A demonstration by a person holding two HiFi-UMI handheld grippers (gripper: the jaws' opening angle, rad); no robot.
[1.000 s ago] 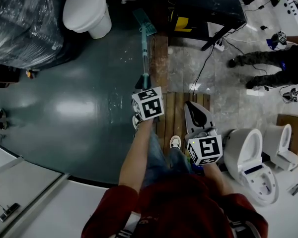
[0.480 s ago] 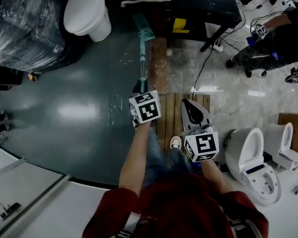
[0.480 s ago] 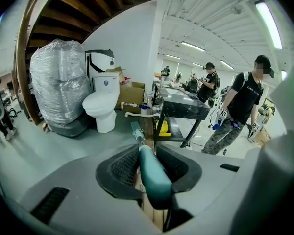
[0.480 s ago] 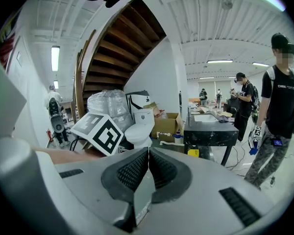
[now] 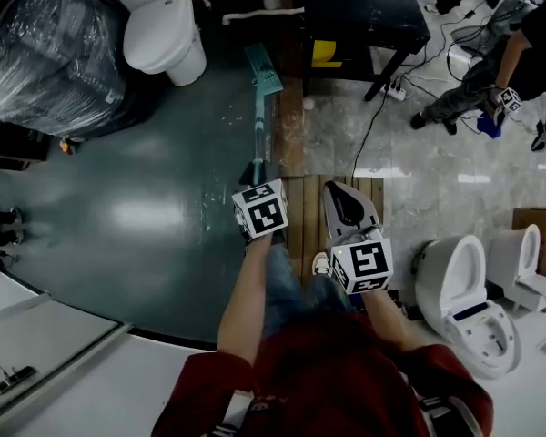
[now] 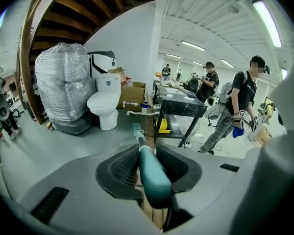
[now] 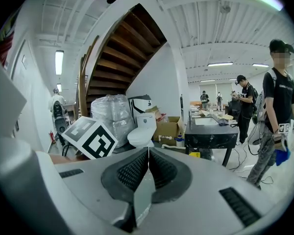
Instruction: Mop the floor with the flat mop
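Observation:
The flat mop has a teal handle (image 5: 259, 126) and a teal head (image 5: 264, 67) lying on the dark green floor (image 5: 146, 208) by a wooden strip. My left gripper (image 5: 255, 171) is shut on the near end of the handle. In the left gripper view the handle (image 6: 151, 173) runs between the pads (image 6: 123, 168) down to the mop head (image 6: 137, 130). To the right, my right gripper (image 5: 341, 198) is shut with nothing in it, held above a slatted wooden board (image 5: 314, 209). In its own view the right gripper (image 7: 148, 152) has its pads pressed together.
A white toilet (image 5: 161, 27) and a plastic-wrapped bundle (image 5: 45, 53) stand at the far left. A black table (image 5: 364, 12) with cables (image 5: 382, 98) is ahead on the right. Two toilets (image 5: 464, 299) sit at the near right. People (image 5: 491, 71) stand on the marble floor.
Both grippers have drawn a little nearer to the person, and the mop head has slid back along the floor with them. The person at the far right has moved on.

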